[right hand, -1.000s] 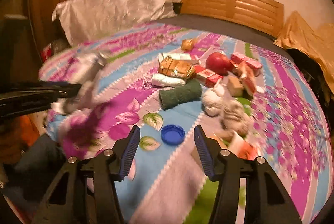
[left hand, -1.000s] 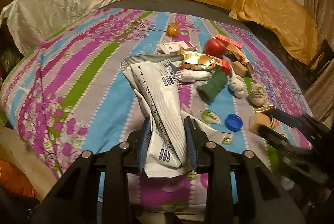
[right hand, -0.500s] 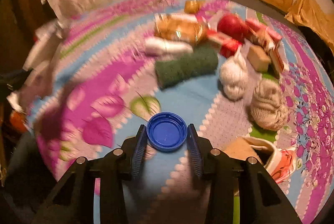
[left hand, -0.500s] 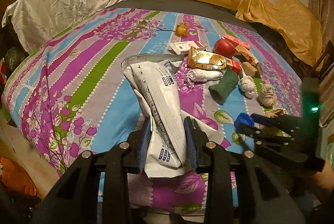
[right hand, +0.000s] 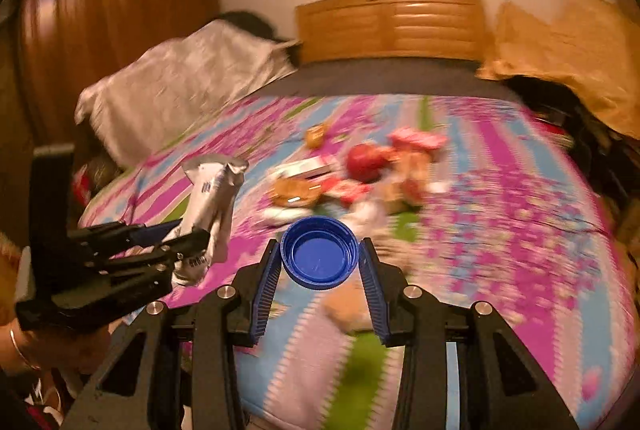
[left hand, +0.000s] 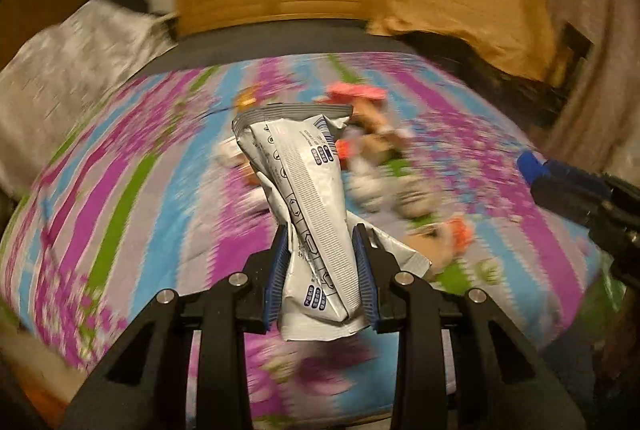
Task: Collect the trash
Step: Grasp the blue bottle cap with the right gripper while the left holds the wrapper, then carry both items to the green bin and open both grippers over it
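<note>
Lifted off the bedspread since the earlier frame, the blue bottle cap (right hand: 319, 253) now sits clamped in the right tool (right hand: 320, 266), whose jaws have just been closing onto it; a second ago it lay flat on the bed (right hand: 500, 238). At about nine o'clock from the cap, the left tool (right hand: 188, 242) grips the crumpled silver wrapper (left hand: 308, 213), raised above the bed. Beyond, at twelve o'clock, blurred clutter remains near the wooden headboard (right hand: 392, 25). Both pickups look finished, so the step in hand is carrying. Next, I judge, both pieces need a bin, which is not in view.
</note>
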A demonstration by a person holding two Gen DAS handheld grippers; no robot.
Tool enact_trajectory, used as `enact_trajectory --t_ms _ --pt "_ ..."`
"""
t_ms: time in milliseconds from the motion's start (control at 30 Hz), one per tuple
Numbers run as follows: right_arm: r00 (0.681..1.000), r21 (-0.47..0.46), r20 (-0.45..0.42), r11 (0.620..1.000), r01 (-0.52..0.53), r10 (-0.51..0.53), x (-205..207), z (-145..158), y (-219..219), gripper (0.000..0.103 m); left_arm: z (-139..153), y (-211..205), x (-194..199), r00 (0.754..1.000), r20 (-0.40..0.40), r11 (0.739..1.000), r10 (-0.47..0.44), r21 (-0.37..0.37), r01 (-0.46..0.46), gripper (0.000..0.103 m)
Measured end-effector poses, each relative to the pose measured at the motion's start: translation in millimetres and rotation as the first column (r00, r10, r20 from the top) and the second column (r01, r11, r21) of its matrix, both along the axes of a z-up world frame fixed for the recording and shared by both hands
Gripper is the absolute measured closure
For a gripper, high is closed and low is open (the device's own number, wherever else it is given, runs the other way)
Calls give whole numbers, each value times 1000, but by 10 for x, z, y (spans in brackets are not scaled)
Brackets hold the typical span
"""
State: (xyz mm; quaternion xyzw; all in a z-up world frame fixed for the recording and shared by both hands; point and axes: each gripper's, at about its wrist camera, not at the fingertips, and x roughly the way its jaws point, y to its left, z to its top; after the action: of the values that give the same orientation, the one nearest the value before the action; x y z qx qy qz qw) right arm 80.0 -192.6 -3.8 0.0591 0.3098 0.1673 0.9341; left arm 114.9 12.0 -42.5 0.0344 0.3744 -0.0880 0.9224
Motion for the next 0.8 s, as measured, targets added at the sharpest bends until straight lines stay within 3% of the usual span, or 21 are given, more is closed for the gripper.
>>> enact_trajectory --t_ms 167,267,367,400,433,500,567,700,800 --pt "976 9 19 977 215 -215 -379 241 -887 62 158 -830 122 978 -22 978 -205 -27 205 72" --pt "934 9 20 935 356 -356 -679 309 -1441 61 214 -1429 134 937 -32 937 -347 -47 345 72" --pt "859 1 5 859 512 -512 -1062 342 -2061 61 223 -2104 46 870 -31 870 -492 -55 490 72" --pt "835 -4 0 835 550 -550 -1174 335 -2217 61 220 -2359 -11 838 -31 838 -545 -62 543 72" --pt "788 -16 -12 788 616 -616 -1355 339 -2475 61 218 -2583 -58 806 -34 806 -591 -69 588 72" --pt "724 -26 -31 724 689 -690 -1605 323 -2788 61 203 -2974 -157 744 -39 744 -667 -85 663 72" --pt "628 -53 -57 631 774 -776 -1929 303 -3192 61 166 -3325 -265 678 -49 679 -734 -99 728 72" --pt "481 -104 -91 489 866 -872 -2391 230 -3730 61 84 -4033 -546 521 -84 527 -850 -134 839 72" --pt "401 -113 -130 415 903 -907 -2703 100 -4071 61 -4 -4525 -725 406 -112 419 -907 -144 896 72"
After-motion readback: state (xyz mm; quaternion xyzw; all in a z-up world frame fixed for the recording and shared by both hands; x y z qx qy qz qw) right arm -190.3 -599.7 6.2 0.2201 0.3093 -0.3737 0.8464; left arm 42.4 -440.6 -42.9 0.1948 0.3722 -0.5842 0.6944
